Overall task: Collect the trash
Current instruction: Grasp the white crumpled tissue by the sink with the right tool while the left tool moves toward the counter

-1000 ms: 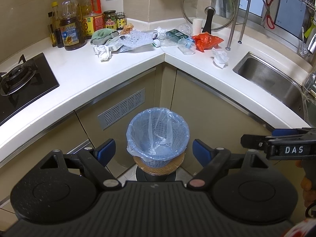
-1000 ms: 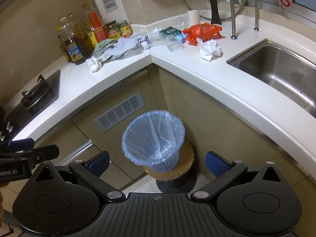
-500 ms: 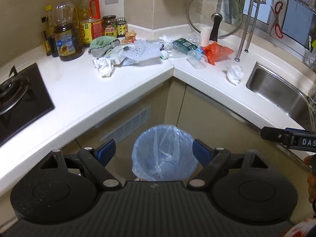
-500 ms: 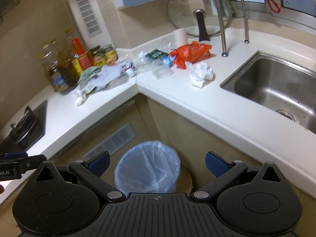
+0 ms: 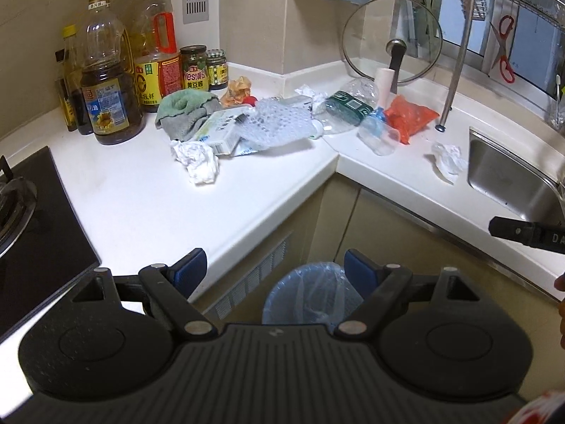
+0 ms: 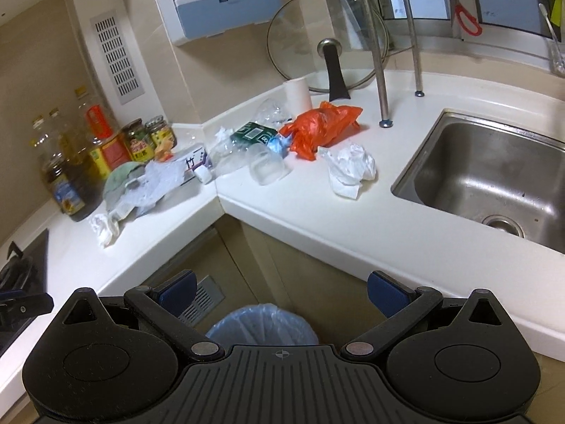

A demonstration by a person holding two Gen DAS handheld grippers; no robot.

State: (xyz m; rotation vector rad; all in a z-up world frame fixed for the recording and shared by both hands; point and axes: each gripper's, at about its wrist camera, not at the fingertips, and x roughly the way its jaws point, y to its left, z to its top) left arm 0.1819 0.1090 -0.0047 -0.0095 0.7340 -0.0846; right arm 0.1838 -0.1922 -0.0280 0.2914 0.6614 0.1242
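Both tongs hang with jaws spread and nothing in them: the left gripper (image 5: pixel 273 268) over the counter's inner corner, the right gripper (image 6: pixel 280 288) beside it, nearer the sink (image 6: pixel 494 176). Directly below and between each pair of fingers sits the bin (image 5: pixel 312 295), lined with a blue bag and holding no visible trash.

Ahead of the tongs, the trash lies strewn along the counter (image 5: pixel 148 205). Nearest the left gripper is a paper wad (image 5: pixel 197 159), with a carton (image 5: pixel 220 130) and bubble wrap (image 5: pixel 279 123) just beyond. Ahead of the right gripper lie a tissue (image 6: pixel 349 169), a clear cup (image 6: pixel 266 169), an orange bag (image 6: pixel 321 127) and a crushed bottle (image 6: pixel 247 137).

Collection appears not yet begun. Each gripper would do best to take its nearest loose wad first, pinching it at mid-bulk, and to steer clear of the oil bottles (image 5: pixel 106 81) and the cloth (image 5: pixel 183 109), which are probably not trash.
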